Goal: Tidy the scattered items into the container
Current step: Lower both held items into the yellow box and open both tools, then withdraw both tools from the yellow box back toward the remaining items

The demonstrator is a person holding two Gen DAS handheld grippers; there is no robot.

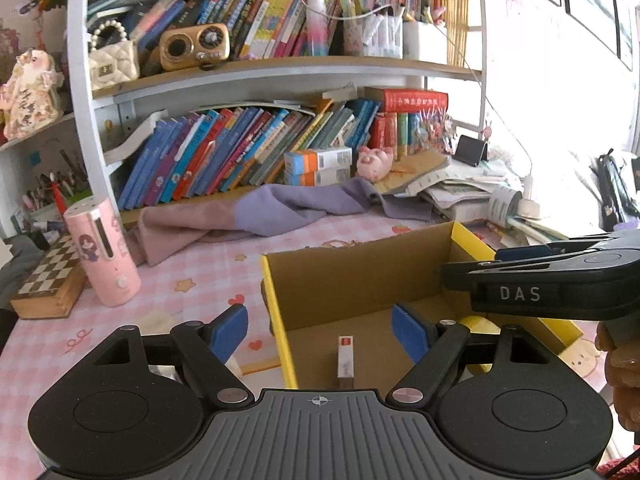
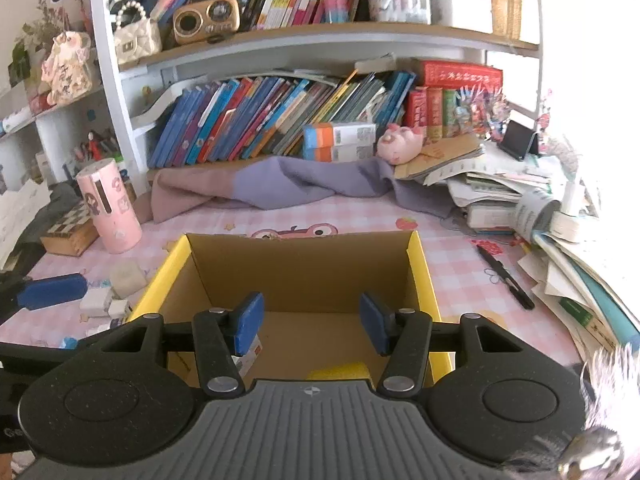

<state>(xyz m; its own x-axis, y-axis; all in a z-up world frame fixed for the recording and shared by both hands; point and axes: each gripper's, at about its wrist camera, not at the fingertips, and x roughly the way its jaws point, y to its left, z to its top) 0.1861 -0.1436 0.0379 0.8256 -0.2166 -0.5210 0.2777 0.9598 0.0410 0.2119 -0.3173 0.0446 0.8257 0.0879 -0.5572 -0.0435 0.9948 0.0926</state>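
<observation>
Box: cardboard box [image 2: 304, 264] mid-desk, small carton [image 1: 345, 356] lying inside | Step: drop done, I judge | Tools: left gripper [image 1: 320, 330] wide, empty; right gripper [image 2: 312, 322] part-open, empty | Next: white blocks [image 2: 102, 300] left of box, black pen [image 2: 506, 278] right.

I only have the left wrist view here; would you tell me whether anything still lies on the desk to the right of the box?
Observer: Yes, a black pen lies on the pink tablecloth right of the cardboard box.
Operator: Thank you. Is anything loose on the box's other side?
Observer: Small white blocks sit beside its yellow left wall.
Operator: Is the right gripper carrying something?
Observer: No, the right gripper is open above the box with nothing between its pads.
</observation>
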